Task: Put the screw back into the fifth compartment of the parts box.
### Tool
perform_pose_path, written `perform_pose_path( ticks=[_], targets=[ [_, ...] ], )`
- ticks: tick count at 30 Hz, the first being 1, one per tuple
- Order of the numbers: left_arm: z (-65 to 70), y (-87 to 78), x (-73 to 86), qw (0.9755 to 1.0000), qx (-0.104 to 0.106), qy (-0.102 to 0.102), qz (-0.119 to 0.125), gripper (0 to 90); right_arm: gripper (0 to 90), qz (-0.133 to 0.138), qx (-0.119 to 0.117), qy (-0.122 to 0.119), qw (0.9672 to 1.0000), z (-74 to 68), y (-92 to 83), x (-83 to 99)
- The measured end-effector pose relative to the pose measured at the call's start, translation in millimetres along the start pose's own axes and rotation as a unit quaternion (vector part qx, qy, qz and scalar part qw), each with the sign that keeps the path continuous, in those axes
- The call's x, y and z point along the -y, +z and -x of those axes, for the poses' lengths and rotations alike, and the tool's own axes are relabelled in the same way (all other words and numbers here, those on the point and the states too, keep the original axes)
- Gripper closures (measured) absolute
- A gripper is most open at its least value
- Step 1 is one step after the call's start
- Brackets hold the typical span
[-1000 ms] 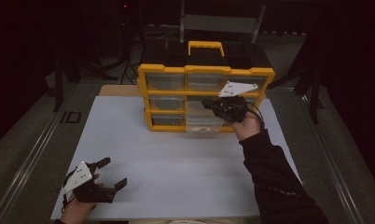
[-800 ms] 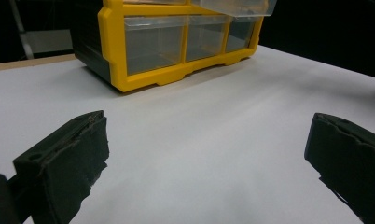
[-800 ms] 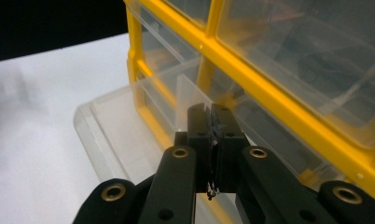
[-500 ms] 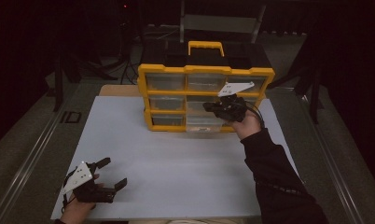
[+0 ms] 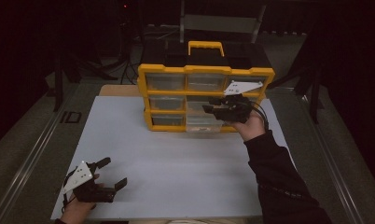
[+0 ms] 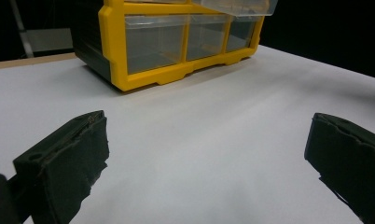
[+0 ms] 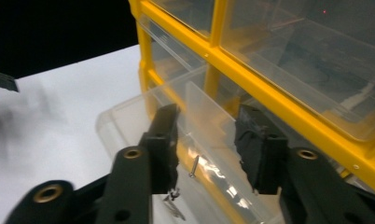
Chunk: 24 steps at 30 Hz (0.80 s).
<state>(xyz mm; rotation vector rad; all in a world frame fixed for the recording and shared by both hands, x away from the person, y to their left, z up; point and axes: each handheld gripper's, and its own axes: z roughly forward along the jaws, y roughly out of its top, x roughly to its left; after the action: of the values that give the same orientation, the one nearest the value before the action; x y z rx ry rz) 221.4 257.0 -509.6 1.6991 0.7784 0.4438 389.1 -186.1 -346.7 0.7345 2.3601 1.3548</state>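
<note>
- Since the earlier frame my right gripper point(image 7: 204, 140) has just been opening its jaws; they now stand partly apart and hold nothing.
- Below them the pulled-out clear plastic drawer point(image 7: 176, 121) of the yellow-framed organizer cabinet point(image 5: 206, 72) holds a small metal screw point(image 7: 194, 166), so I judge the drop done; closing the drawer remains.
- My left gripper point(image 5: 104, 179) rests wide open, empty, well apart.

The room lies in darkness; light falls mainly on a white table top point(image 5: 185, 158) in the lower middle of the high view. Grey floor point(image 5: 27, 135) flanks it on both sides. A metal rail point(image 5: 22, 172) runs diagonally at lower left. Dark stand legs point(image 5: 59, 79) rise at upper left.
</note>
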Motion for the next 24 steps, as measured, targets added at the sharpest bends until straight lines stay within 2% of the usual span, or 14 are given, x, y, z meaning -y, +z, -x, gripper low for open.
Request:
perform_pose_path(
  ticks=[4, 6, 14, 15, 17, 22, 24],
  targets=[
    [-0.2, 0.6, 0.1, 1.0, -0.001, 0.0, -0.001, 0.6, 50.7, 0.014, -0.004, -0.002, 0.9999, -4.4, -4.8, -1.5],
    [-0.7, 1.4, 0.0, 1.0, -0.003, -0.003, 0.001, 0.6, 40.8, 0.024, -0.012, -0.007, 0.9996, -11.0, -10.0, -3.6],
    [-0.9, 1.8, 0.0, 1.0, -0.004, -0.004, 0.0, 0.6, 21.4, 0.042, -0.02, -0.006, 0.9989, -27.9, -19.7, -3.1],
    [-0.9, 1.8, 0.0, 1.0, -0.004, -0.004, 0.0, 0.6, 21.4, 0.042, -0.02, -0.006, 0.9989, -27.9, -19.7, -3.1],
    [-1.0, 2.0, -0.1, 1.0, -0.004, -0.005, 0.0, 0.6, 15.6, 0.05, -0.031, -0.003, 0.9983, -33.0, -23.3, 0.7],
    [-1.1, 2.3, 0.0, 1.0, -0.004, -0.004, 0.0, 0.6, 14.1, 0.053, -0.044, -0.007, 0.9976, -36.6, -25.6, 6.4],
    [-1.0, 2.3, 0.1, 1.0, -0.003, -0.004, -0.001, 0.6, 14.3, 0.057, -0.046, -0.005, 0.9973, -40.9, -28.0, 15.6]
  ],
)
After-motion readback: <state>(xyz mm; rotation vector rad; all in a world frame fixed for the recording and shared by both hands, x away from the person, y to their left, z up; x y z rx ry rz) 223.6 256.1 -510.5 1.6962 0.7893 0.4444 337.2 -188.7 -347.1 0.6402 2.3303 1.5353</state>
